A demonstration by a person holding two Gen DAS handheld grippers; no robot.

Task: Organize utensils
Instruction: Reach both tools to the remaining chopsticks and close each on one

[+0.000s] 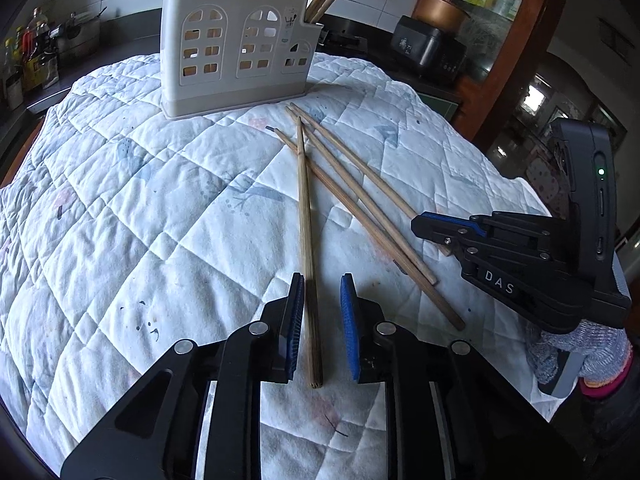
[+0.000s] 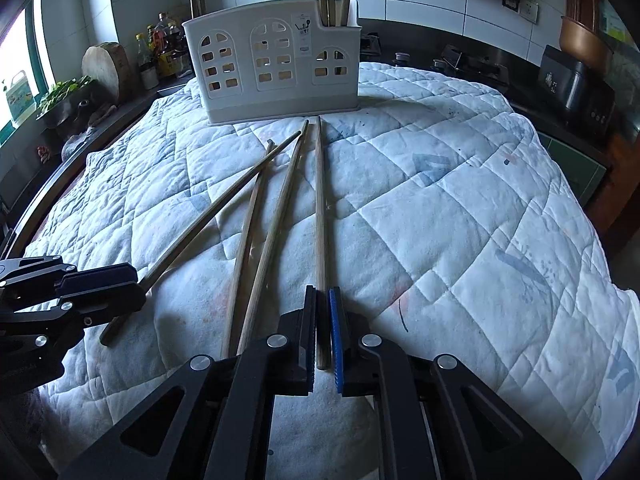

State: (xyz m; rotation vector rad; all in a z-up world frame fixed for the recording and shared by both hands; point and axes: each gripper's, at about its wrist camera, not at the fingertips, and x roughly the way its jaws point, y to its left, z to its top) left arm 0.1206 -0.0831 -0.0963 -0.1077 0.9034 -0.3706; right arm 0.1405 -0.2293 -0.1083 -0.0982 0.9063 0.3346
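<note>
Four loose chopsticks lie on the quilted cloth (image 2: 460,208) over the desk, before the white holder (image 2: 276,72) (several sticks already stand in it). Our left tongs (image 1: 320,320) straddle one chopstick (image 1: 306,216), jaws wide; our right tongs (image 2: 323,332) are narrowed onto another chopstick (image 2: 320,208) near its end. We judge that lifting either could drag the crossed neighbours, or an end grip could let it pivot.

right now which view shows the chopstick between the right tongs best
The right wrist view: the pale wooden chopstick runs its full length up from the nearly closed right tongs. In the left wrist view those tongs cover its end.
</note>
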